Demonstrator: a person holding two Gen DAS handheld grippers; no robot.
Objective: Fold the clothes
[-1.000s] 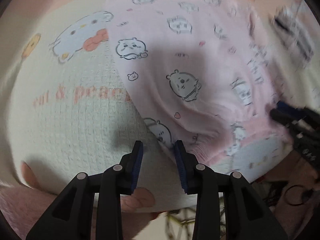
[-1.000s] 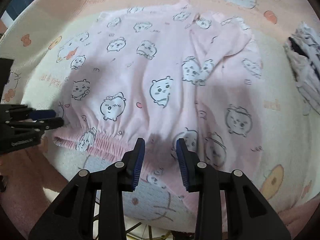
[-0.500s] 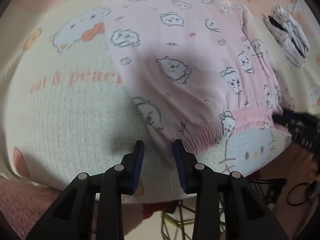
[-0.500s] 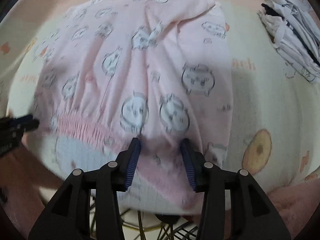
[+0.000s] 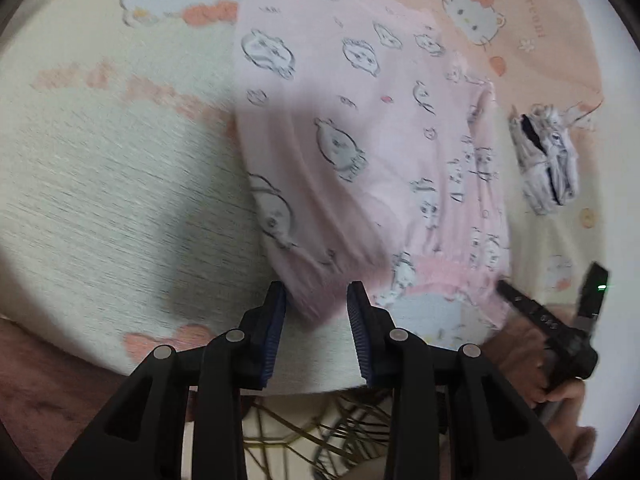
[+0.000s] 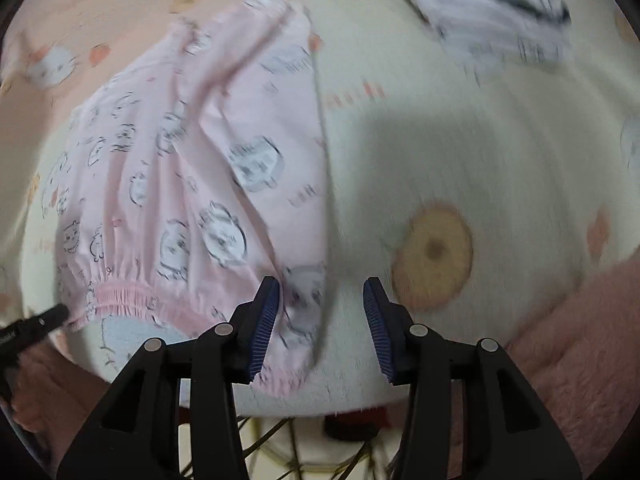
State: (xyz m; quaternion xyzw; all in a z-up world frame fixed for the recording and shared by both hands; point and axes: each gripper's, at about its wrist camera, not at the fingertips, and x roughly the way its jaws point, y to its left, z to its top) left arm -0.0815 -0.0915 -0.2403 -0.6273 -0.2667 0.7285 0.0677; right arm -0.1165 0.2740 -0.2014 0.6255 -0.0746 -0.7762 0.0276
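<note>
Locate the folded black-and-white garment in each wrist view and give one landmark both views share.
Left wrist: the black-and-white garment lies at the right edge, on the blanket, apart from the pink top.
Right wrist: blurred, at the top right.
Shared landmark: the pink top's gathered hem.

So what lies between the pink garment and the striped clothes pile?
Only bare cream blanket separates the pink garment from the striped clothes pile; the left wrist view shows it best.

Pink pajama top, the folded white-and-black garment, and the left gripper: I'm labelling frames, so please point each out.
pink pajama top (image 5: pixel 360 128), left wrist view, on its printed front.
folded white-and-black garment (image 5: pixel 546 160), left wrist view, on the middle of the bundle.
left gripper (image 5: pixel 316 304), left wrist view, midway between its open fingertips.
</note>
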